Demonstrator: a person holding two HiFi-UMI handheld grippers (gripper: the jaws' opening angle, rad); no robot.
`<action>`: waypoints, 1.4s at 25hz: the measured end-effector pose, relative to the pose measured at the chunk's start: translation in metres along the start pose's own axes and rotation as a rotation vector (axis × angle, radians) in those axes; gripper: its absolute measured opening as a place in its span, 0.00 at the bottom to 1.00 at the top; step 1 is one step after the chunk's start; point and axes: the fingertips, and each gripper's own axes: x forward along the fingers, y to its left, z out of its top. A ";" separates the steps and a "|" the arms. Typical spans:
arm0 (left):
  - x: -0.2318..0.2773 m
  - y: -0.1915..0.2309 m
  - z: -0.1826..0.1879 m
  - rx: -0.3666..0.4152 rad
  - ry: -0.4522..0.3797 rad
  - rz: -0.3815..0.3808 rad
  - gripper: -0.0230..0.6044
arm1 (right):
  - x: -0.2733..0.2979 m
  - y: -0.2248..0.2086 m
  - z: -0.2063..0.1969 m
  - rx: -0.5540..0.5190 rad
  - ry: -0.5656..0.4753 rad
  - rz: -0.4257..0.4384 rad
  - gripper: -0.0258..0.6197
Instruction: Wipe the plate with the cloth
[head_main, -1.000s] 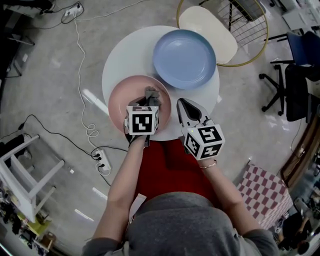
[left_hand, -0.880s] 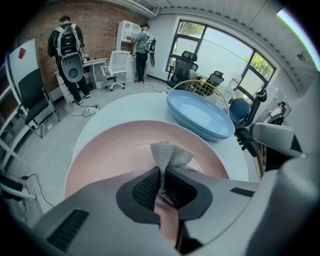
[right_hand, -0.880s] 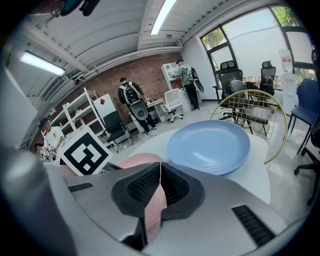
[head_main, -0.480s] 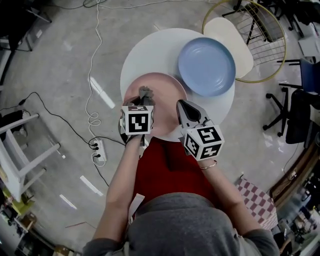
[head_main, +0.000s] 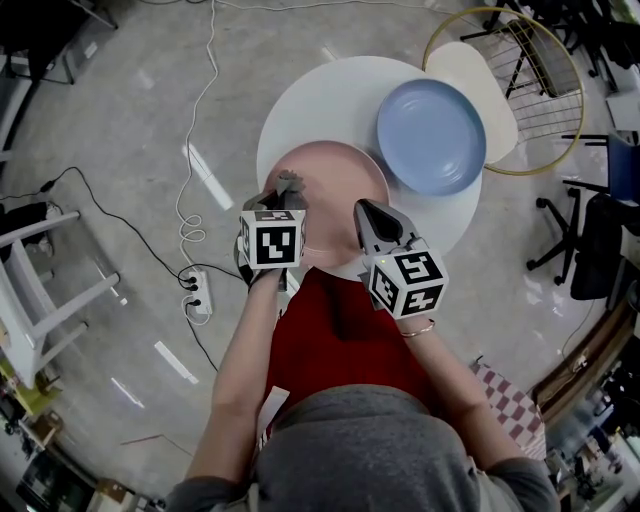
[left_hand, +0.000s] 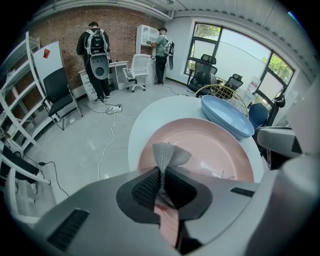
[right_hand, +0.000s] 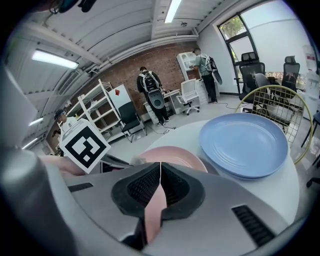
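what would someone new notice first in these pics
The pink plate sits at the near edge of the round white table, with the left gripper pinching a grey cloth over it and the right gripper clamped on its rim. Just behind it, to the right, lies a blue plate.
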 end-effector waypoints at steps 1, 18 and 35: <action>-0.001 0.002 -0.001 -0.001 -0.001 0.003 0.09 | 0.000 0.001 -0.001 -0.001 0.000 0.000 0.09; -0.043 0.013 -0.011 -0.001 -0.089 0.023 0.09 | -0.035 -0.010 -0.001 0.012 -0.062 -0.079 0.09; -0.023 -0.119 -0.005 0.194 -0.091 -0.196 0.09 | -0.096 -0.052 -0.025 0.132 -0.154 -0.253 0.09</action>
